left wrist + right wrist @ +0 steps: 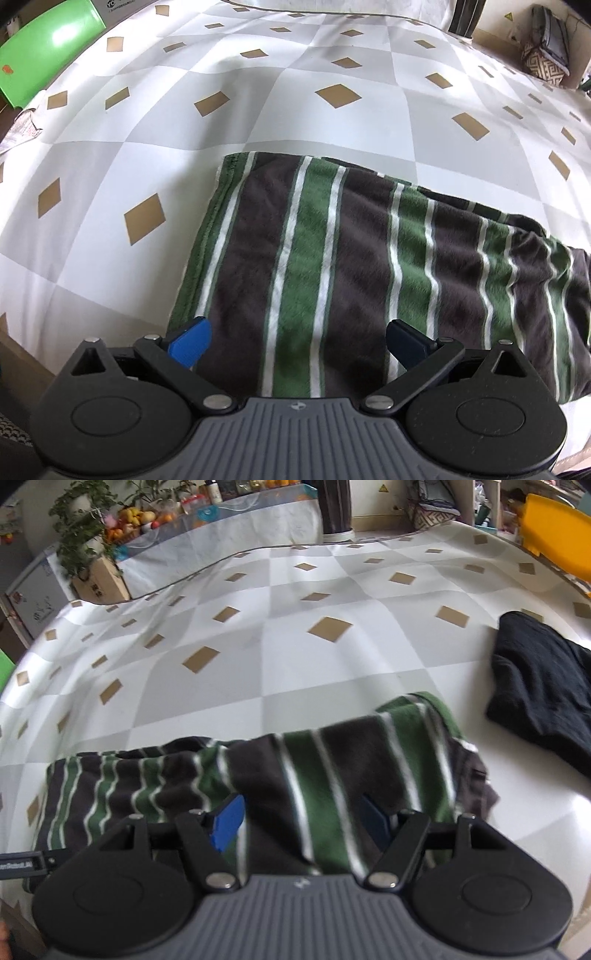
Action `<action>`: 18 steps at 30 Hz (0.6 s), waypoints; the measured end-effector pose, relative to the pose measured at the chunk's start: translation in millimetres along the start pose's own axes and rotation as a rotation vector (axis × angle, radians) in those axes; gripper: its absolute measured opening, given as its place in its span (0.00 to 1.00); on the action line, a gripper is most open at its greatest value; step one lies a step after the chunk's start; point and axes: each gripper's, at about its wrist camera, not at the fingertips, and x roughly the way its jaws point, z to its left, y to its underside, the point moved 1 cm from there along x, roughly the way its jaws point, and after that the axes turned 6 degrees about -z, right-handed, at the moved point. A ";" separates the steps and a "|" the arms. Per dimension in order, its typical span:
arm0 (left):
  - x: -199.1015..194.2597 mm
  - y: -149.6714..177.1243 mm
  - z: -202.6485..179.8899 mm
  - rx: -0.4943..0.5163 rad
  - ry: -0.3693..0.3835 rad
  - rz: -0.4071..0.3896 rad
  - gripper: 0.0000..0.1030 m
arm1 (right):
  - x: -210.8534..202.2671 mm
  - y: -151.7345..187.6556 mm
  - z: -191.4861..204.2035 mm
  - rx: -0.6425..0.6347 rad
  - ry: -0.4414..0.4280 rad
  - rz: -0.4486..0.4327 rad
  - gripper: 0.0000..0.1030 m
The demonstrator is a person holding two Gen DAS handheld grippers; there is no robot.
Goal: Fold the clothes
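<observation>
A fleece garment (332,258) with green, dark grey and white stripes lies folded flat on the checkered tablecloth (295,92). My left gripper (299,343) hovers open over its near left part, blue fingertips (192,343) spread wide with the cloth beneath them. In the right wrist view the same striped garment (314,775) looks bunched and slightly blurred at its right end. My right gripper (303,823) is open above it, with one blue pad (229,823) on the left and a darker one on the right. Neither gripper pinches the cloth.
A black garment (543,694) lies crumpled to the right on the tablecloth (295,646). A yellow object (557,535) sits at the far right edge and a green one (48,48) at the far left. Plants and fruit (129,517) stand beyond the table.
</observation>
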 end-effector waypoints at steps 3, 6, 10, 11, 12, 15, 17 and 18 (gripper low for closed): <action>3.4 -0.8 -4.4 0.005 -0.004 -0.005 0.99 | 4.9 -1.1 4.5 0.002 -0.011 -0.002 0.65; 7.2 -1.7 -9.0 0.012 -0.005 -0.009 0.99 | 9.8 -2.7 6.7 0.015 -0.011 -0.007 0.65; 13.2 -3.1 -15.6 0.027 -0.013 -0.012 0.99 | 16.0 -5.1 8.6 0.026 -0.004 -0.019 0.65; 14.7 -3.4 -17.2 0.031 -0.015 -0.012 0.99 | 18.3 -5.5 8.8 0.027 -0.005 -0.019 0.65; 17.2 -3.3 -18.2 0.033 -0.018 -0.007 0.99 | 21.3 -5.9 9.3 0.027 -0.003 -0.017 0.65; 20.6 -3.8 -16.0 0.007 -0.009 -0.004 1.00 | 31.2 -5.0 11.3 0.013 0.018 -0.012 0.65; 21.3 -4.3 -15.4 0.009 -0.006 -0.002 1.00 | 36.1 -4.4 13.3 -0.001 0.040 -0.021 0.65; 21.4 -4.3 -15.0 0.010 -0.004 -0.002 1.00 | 38.0 -4.8 15.1 -0.015 0.056 -0.028 0.65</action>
